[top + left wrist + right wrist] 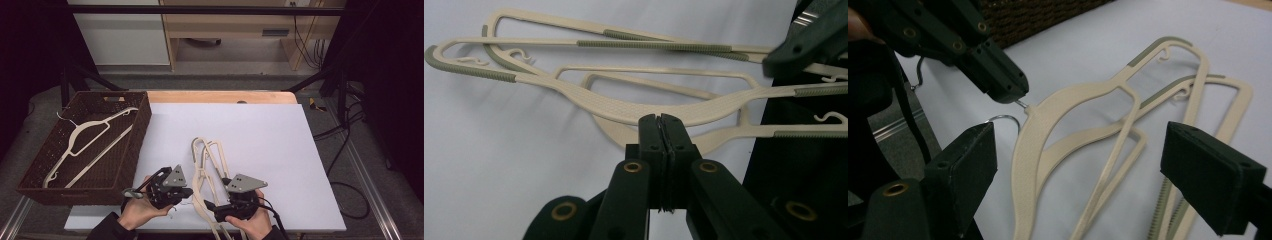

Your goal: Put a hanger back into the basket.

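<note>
1. The room behind is dim, with a pale wooden desk (235, 22) and a white cabinet (120, 35) at the far side, dark frame bars at both edges, and black cables (345, 150) that hang and lie on the grey floor to the right.
2. The table (220, 96) has a wooden top – only its far edge is bare, because a large white sheet (270, 150) covers nearly all the rest.
3. A dark brown woven basket (137, 145) stands at the left edge of the sheet. One cream hanger (85, 137) lies inside it, slanted, hook toward the far end.
4. A pile of cream hangers (205, 165) lies on the white sheet near the person's side, just right of the basket, between the two grippers.
5. The left gripper (172, 192) is closed tightly on the thin metal hook (1020, 104) of the top hanger (634, 107) in the pile.
6. The right gripper (220, 206) stands wide – its pads sit on either side of the hangers and do not press on them in the right gripper view.
</note>
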### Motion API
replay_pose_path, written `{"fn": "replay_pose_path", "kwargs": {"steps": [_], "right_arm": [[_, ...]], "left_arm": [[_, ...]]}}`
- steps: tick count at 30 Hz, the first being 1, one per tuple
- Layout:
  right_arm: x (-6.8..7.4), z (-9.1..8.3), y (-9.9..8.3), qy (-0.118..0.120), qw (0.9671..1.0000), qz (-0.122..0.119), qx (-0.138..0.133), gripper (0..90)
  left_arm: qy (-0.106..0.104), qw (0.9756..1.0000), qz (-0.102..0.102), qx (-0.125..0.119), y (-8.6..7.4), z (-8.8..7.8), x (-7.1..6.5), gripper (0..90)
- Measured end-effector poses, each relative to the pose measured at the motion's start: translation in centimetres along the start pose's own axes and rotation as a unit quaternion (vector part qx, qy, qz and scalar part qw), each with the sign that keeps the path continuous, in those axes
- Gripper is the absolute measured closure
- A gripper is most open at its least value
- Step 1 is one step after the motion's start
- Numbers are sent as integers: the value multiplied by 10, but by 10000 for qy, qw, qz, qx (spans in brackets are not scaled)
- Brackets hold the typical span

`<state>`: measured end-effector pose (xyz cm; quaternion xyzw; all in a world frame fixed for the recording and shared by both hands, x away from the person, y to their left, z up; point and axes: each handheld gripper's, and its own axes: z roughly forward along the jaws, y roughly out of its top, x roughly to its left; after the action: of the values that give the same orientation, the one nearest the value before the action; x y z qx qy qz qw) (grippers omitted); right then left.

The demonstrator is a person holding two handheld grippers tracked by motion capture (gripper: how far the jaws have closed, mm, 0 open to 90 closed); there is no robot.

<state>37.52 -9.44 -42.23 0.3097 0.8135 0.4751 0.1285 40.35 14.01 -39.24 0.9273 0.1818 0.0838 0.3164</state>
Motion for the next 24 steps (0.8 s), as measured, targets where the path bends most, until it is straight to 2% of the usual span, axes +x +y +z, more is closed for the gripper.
{"fn": "replay_pose_path", "kwargs": {"steps": [10,24], "right_arm": [[12,19,-7,96,9993,-98,360,287],[24,39,-15,133,9958,-356,834,599]], "left_arm": [[-6,10000,-75,-57,-4,0,-1,888],[2,9999,-87,-85,-4,2,-2,887]]}}
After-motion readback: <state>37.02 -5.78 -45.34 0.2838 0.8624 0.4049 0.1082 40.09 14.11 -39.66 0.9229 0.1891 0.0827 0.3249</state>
